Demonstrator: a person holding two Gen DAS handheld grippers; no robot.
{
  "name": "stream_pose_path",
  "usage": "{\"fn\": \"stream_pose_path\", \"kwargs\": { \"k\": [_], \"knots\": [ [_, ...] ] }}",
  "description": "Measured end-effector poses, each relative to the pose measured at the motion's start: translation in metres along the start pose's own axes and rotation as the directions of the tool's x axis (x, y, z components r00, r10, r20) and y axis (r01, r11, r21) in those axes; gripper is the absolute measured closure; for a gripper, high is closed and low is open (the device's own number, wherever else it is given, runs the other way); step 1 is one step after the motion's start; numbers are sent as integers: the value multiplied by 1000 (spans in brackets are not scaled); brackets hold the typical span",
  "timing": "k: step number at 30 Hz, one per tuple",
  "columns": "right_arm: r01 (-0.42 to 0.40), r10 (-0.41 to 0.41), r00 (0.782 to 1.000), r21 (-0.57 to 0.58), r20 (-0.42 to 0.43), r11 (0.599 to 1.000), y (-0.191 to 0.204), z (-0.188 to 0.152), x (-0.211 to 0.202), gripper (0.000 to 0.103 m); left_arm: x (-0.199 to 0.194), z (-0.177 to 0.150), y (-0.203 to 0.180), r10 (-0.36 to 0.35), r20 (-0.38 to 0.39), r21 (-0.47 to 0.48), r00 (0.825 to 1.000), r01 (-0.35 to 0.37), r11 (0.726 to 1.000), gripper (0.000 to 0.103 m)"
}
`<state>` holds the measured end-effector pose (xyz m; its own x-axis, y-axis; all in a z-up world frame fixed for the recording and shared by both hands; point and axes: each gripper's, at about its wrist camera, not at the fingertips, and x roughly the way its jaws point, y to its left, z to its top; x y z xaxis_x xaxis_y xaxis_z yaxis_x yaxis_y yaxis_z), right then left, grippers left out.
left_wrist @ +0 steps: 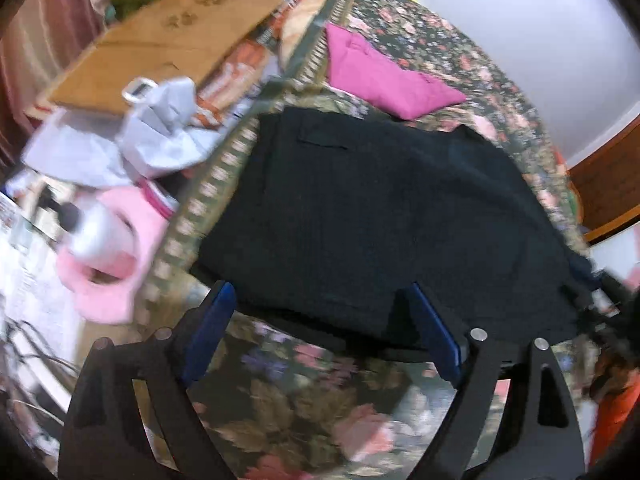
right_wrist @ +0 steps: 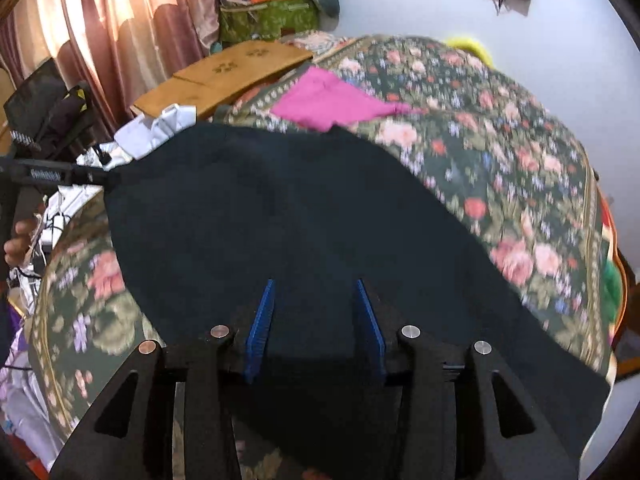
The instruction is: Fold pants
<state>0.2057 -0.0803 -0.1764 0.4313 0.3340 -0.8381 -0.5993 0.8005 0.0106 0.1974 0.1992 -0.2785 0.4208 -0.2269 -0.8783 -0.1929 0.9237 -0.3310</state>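
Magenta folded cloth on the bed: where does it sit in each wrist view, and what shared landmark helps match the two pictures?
Left wrist view: magenta cloth sits upper centre, just beyond the far edge of the black pants.
Right wrist view: magenta cloth sits upper centre, again just past the pants' far edge.
Shared landmark: the tan wooden board, up and left of the cloth in both.

Bedroom — floral bedspread [right_wrist: 500,152], curtains [right_wrist: 100,20].
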Motion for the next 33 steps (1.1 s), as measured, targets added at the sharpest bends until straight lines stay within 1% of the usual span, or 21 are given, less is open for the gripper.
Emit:
{"fn": "stream_pose_path", "kwargs": {
  "k": [1, 4, 5, 7, 8, 9, 10, 11, 12, 13, 15, 17, 20, 22, 24, 27, 28, 30, 33],
  "knots": [
    [2, -2, 1000, 14, 10, 1000, -1, -2, -1, 64, 3, 1, 0, -25, -10, -20, 1000, 25, 999, 15],
    [-9, 9, 1000, 56, 10, 998, 0, -6, -4, 63, 8, 3, 0, -29, -18, -44, 999, 28, 999, 15],
    [-15, 14, 1000, 68, 10, 998, -2, -7, -4, 62, 8, 4, 1, -32, -17, -57, 999, 31, 998, 17],
    [-14, 13, 1000, 75, 11, 997, -1, -10, -4, 60, 5, 6, 2, -30, 4, -69, 1000, 30, 997, 28],
    [-14, 13, 1000, 80, 11, 997, -1, -10, -4, 59, 3, 7, 3, -6, 21, -64, 1000, 8, 998, 46],
    [-16, 16, 1000, 85, 11, 996, -2, -11, -4, 59, 1, 8, 3, 28, 36, -56, 999, -26, 998, 68],
    [-19, 18, 1000, 90, 10, 996, -3, -11, -4, 58, 1, 9, 5, 51, 42, -48, 998, -49, 998, 73],
    [-22, 21, 1000, 95, 10, 995, -3, -11, -4, 58, 3, 9, 7, 52, 39, -44, 998, -50, 998, 77],
    [-25, 24, 1000, 102, 10, 995, -4, -11, -3, 57, 3, 8, 9, 45, 40, -46, 998, -43, 998, 85],
    [-27, 26, 1000, 106, 10, 994, -5, -11, -3, 57, 2, 7, 9, 54, 48, -38, 997, -52, 998, 86],
    [-32, 31, 999, 112, 10, 993, -5, -11, -3, 57, -7, 4, 7, 92, 90, -5, 992, -92, 996, 88],
    [-38, 37, 999, 117, 7, 992, -6, -11, -3, 56, -17, 3, 9, 106, 130, 8, 986, -108, 994, 88],
    [-48, 49, 999, 120, -2, 992, -7, -9, -3, 56, -27, 3, 11, 118, 160, 16, 980, -122, 992, 88],
    [-53, 54, 999, 122, -9, 991, -6, -6, -5, 56, -25, 0, 15, 138, 153, 12, 979, -141, 990, 89],
    [-57, 57, 998, 115, -1, 992, -2, -1, -10, 56, -14, -5, 20, 156, 124, 7, 980, -158, 987, 89],
    [-75, 72, 997, 83, 39, 994, 6, 9, -18, 56, 6, -12, 34, 141, 70, -37, 988, -138, 990, 89],
    [-77, 73, 996, 72, 48, 994, 10, 14, -18, 55, 10, -15, 37, 134, 65, -48, 989, -131, 990, 89],
    [-70, 67, 996, 57, 61, 996, 13, 23, -15, 47, 11, -17, 35, 142, 69, -45, 987, -139, 989, 89],
    [-52, 50, 997, 48, 56, 997, 14, 34, -2, 45, 11, -18, 27, 180, 79, -10, 980, -180, 984, 88]
  ]
}}
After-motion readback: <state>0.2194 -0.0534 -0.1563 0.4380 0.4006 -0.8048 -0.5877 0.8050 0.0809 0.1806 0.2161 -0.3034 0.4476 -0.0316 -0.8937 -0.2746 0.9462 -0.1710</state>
